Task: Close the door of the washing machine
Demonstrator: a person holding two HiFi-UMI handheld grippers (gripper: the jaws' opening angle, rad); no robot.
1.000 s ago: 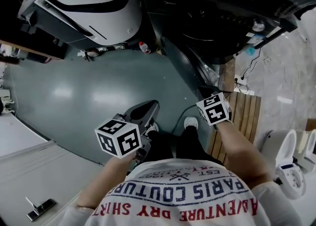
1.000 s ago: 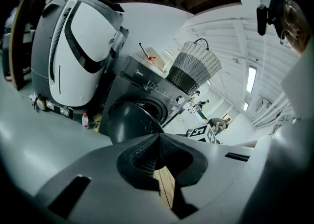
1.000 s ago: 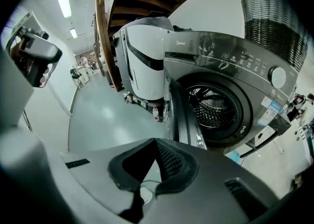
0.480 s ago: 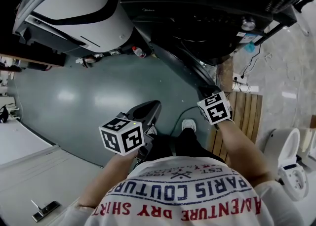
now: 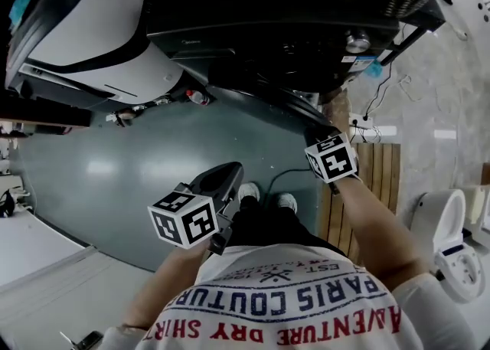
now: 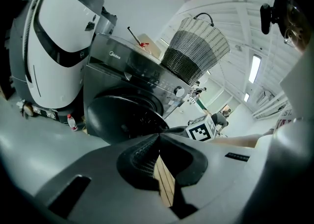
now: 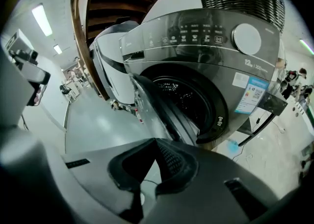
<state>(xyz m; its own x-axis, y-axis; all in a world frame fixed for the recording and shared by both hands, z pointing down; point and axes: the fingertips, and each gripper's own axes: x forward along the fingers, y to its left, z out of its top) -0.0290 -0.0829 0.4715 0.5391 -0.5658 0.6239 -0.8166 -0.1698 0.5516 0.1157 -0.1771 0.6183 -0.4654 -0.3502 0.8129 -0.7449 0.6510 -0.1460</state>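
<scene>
The dark grey front-loading washing machine (image 7: 216,56) fills the right gripper view, its round drum opening (image 7: 189,98) uncovered. Its door (image 7: 157,108) stands swung out to the left, edge-on. In the head view the door (image 5: 295,107) juts from the machine (image 5: 306,27) toward me. My right gripper (image 5: 314,134) is just beside the door's outer end; I cannot tell whether it touches. Its jaws (image 7: 156,140) are shut on nothing. My left gripper (image 5: 230,172) hangs lower over the floor, also shut and empty (image 6: 158,136), and faces the door (image 6: 125,117).
A white and black appliance (image 5: 92,27) stands left of the machine. A small bottle (image 5: 197,97) lies on the floor at its foot. A woven basket (image 6: 196,46) sits on the machine. At right are wooden slats (image 5: 383,180), a cable (image 5: 360,121) and a toilet (image 5: 448,241).
I have moved closer: the machine now fills the top of the head view. Both grippers have advanced with me, the right one staying by the door's end. The jaws stay shut.
</scene>
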